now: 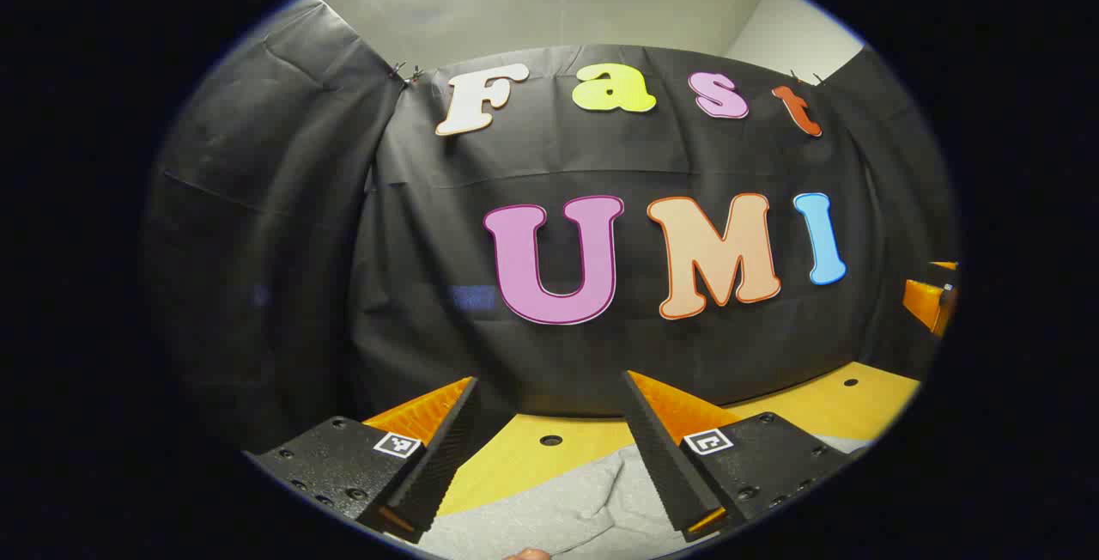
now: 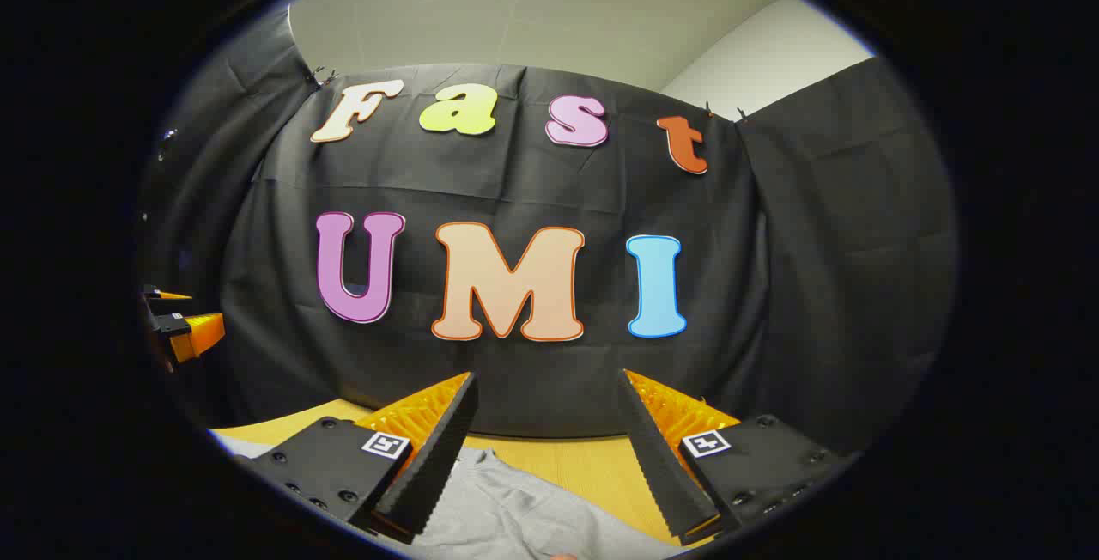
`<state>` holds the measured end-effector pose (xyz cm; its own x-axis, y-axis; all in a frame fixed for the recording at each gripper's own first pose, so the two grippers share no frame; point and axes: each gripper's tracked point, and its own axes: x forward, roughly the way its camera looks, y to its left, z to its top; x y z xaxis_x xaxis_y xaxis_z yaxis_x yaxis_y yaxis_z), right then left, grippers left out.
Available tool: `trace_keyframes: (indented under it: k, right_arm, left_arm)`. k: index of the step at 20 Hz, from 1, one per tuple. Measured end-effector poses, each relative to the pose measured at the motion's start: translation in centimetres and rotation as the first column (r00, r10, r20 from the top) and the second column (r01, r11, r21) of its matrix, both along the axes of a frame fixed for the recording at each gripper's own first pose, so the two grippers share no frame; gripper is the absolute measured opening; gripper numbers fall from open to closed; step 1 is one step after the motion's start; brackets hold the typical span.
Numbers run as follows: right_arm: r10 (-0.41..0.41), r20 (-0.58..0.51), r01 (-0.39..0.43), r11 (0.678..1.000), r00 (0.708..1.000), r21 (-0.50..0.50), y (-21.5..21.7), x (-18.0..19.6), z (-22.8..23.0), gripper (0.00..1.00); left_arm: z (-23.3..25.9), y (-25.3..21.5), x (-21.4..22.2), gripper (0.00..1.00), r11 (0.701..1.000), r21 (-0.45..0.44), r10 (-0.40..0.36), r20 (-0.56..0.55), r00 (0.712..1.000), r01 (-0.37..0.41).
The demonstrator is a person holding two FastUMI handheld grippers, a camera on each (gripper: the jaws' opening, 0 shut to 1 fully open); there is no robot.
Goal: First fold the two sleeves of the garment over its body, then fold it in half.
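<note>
I read this as the very start: neither sleeve looks folded from what I can see, and the fold in half is also left to do, though I get just a strip of the garment point(image 1: 558, 513) at the bottom of each view, so I can't say how the rest of it lies

My left gripper point(image 1: 549, 465) is held above the tabletop point(image 1: 824, 410) with its jaws spread wide and nothing between them. My right gripper point(image 2: 549, 465) is the same: wide open, empty, raised and looking out at the booth wall rather than down at the cloth. The grey garment lies on the yellow tabletop below and in front of both grippers, and neither touches it as far as I can judge

In the left gripper view the grey cloth runs between the fingers and on to the right, with a soft crease in it, and two small dark holes show in the tabletop beyond; the other gripper peeks in at the far right edge. In the right gripper view the cloth sits under the left finger and reaches toward the middle, with bare tabletop to the right of it, and the other gripper appears at the far left edge. A bit of hand shows at the bottom rim of each view
</note>
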<state>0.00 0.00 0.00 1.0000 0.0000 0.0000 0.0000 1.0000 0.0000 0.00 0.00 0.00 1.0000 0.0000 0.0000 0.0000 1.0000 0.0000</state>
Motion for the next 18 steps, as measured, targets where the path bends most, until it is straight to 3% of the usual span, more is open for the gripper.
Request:
trace_keyframes:
  k: [13, 18]
  right_arm:
    - [-0.022, -0.038, 0.022, 1.000, 0.999, -0.006, -1.3, 1.2, -1.3, 0.99]
    - [-0.062, -0.083, 0.062, 0.998, 0.995, 0.001, -4.1, 1.7, -2.8, 0.99]
  left_arm:
    - [0.0, -0.2, 0.5, 0.97, 1.000, -0.018, -0.002, 0.007, 1.000, 0.002]
    - [-0.4, -0.1, 0.7, 0.95, 0.999, -0.034, 0.004, 0.001, 1.000, -0.004]
